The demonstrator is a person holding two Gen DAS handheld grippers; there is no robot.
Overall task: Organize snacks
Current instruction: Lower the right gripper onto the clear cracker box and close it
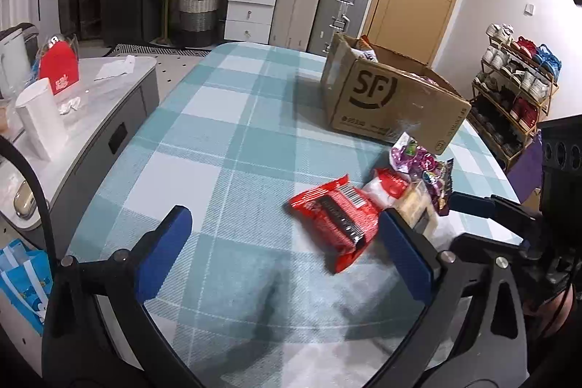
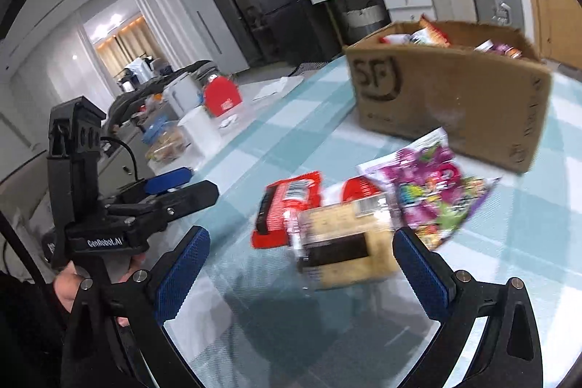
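Observation:
A red snack pack (image 1: 336,222) lies on the checked table (image 1: 225,140), beside a red-and-white packet (image 1: 387,186), a clear pack of beige biscuits (image 1: 414,202) and a purple candy bag (image 1: 422,166). My left gripper (image 1: 287,246) is open and empty, its right finger just right of the red pack. My right gripper (image 2: 302,264) is open, hovering over the biscuit pack (image 2: 345,242); the red pack (image 2: 287,206) and purple bag (image 2: 429,191) lie beyond it. An open SF cardboard box (image 1: 389,97) with snacks inside stands behind; it also shows in the right wrist view (image 2: 451,93).
A grey side cabinet (image 1: 94,119) left of the table holds a white jug (image 1: 40,117), a kettle and a red carton (image 1: 60,66). Suitcases (image 1: 320,10), drawers and a door stand at the back. A shoe rack (image 1: 516,90) is at the right.

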